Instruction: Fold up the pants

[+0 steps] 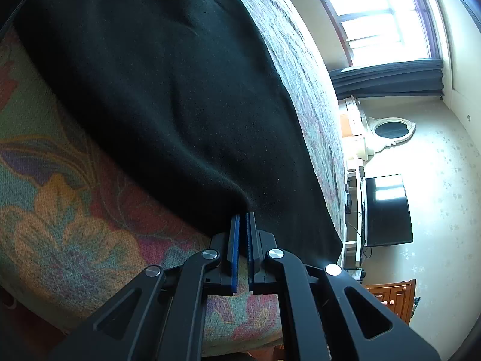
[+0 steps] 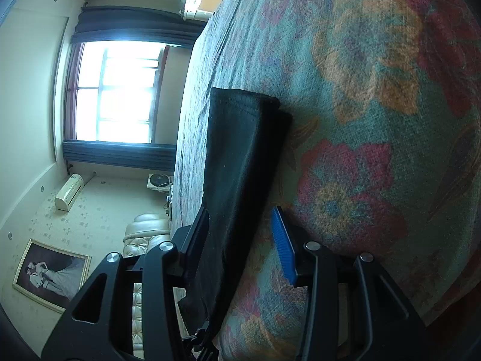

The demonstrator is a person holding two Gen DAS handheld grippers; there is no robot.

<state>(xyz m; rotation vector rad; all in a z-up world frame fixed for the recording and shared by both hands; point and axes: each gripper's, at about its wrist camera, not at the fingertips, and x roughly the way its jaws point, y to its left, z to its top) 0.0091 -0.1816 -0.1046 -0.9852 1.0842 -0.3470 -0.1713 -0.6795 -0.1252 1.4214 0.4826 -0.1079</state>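
Floral cloth in teal, pink and orange covers the bed (image 1: 69,186), the largest thing in both views, and the black pants (image 1: 168,96) lie spread across it. No box, basket or other holder shows, so the pants rest straight on the cover. In the left wrist view the dark fabric fills most of the picture, with one edge drawn down into a peak at the left gripper (image 1: 243,225). That gripper tips down toward the bed, and its two blue-lined jaws stand almost together, pinching the edge of the pants between them. In the right wrist view a narrow folded part of the pants (image 2: 240,156) runs away from the camera, its hemmed end lying flat on the cover. The right gripper (image 2: 240,228) also tips down, its jaws partly apart. The fabric passes between them and lies against the black jaw on the window side, while the blue pad (image 2: 284,246) on the other side stands clear of it, so nothing is clamped there.
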